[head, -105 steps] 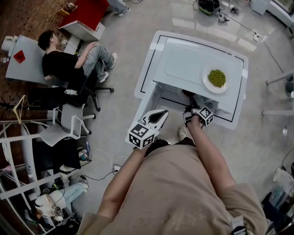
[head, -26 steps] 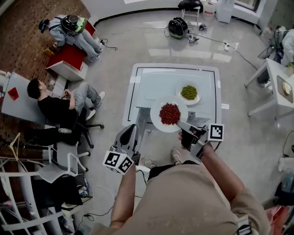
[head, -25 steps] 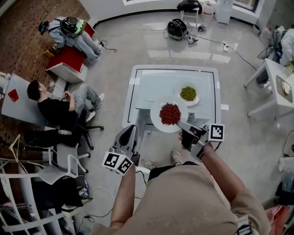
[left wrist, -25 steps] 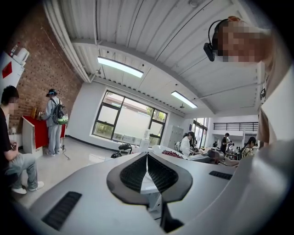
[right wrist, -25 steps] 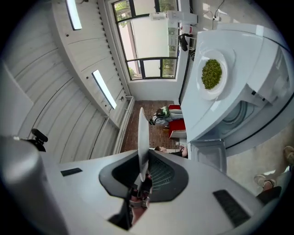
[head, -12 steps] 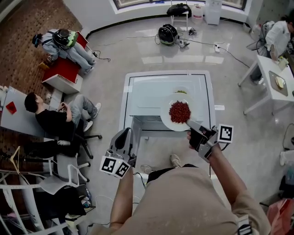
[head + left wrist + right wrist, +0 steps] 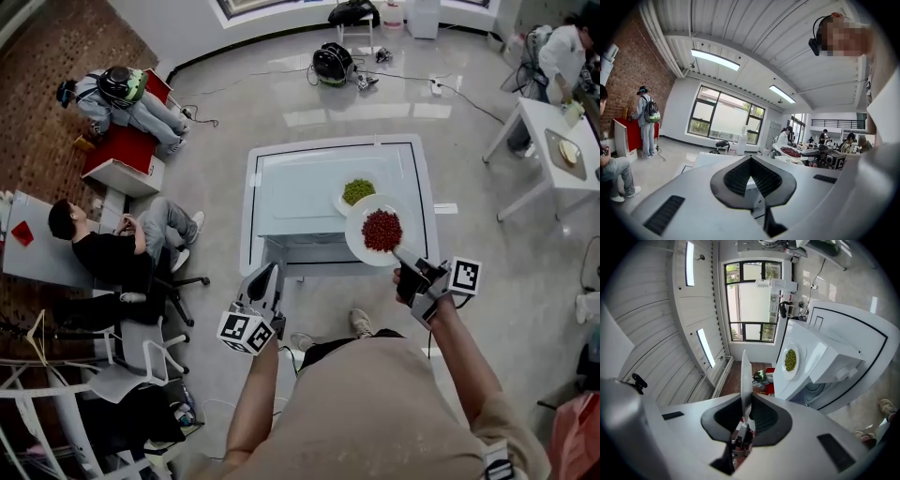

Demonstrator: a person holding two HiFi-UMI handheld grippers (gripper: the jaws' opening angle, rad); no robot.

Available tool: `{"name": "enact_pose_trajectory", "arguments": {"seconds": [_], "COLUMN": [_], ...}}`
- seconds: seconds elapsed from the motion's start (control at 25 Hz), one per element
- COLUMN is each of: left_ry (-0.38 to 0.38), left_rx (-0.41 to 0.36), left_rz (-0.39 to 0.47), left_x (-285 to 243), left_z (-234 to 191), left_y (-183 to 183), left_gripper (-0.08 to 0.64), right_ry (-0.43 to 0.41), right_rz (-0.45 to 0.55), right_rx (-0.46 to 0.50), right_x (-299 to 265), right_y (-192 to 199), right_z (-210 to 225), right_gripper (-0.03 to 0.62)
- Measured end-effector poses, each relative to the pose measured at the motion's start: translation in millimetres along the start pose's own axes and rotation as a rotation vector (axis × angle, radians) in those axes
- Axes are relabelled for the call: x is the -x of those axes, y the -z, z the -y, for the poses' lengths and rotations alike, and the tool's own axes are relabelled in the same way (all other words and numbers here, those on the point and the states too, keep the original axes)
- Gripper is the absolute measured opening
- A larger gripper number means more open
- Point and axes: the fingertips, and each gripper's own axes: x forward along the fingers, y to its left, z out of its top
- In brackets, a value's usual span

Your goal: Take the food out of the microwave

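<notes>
Red food [image 7: 382,230], white plate [image 7: 359,246]; green food [image 7: 358,191], second white plate [image 7: 339,202]; white table [image 7: 328,153], black border.

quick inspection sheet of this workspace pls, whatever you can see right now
surface: white table, top mostly bare
job's things: plate of green food sits on the table; plate of red food is held by its rim, lifted over the table's near right part
clutter: nothing seen
grippers: right gripper shut on the plate of red food; left gripper shut, nothing between its jaws, off the table's near edge
cables: cable on the floor beyond the table
surroundings: seated person to the left, black bag on the floor, side table at far right
</notes>
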Motion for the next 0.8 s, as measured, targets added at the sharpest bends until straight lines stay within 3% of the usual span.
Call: {"name": "enact_pose_trajectory", "arguments": {"seconds": [0.4, 0.8], "left_ry": [0.006, -0.003], "left_rx": [-0.001, 0.008], "left_rz": [-0.075, -0.078], "left_x": [-1.4, 1.2], "left_z": [-1.2, -3.7], "left_y": [31.6, 34.6], "left_gripper": [0.005, 0.005], "right_ry": [0.028, 0.011], "right_rz": [0.0, -0.005], "right_rx": [-0.017, 0.035], "right_x": [1.7, -8.5], "right_y": [5.4, 12.0], "right_z": [27.6, 21.4], "right_gripper": [0.048, 0.046]}}
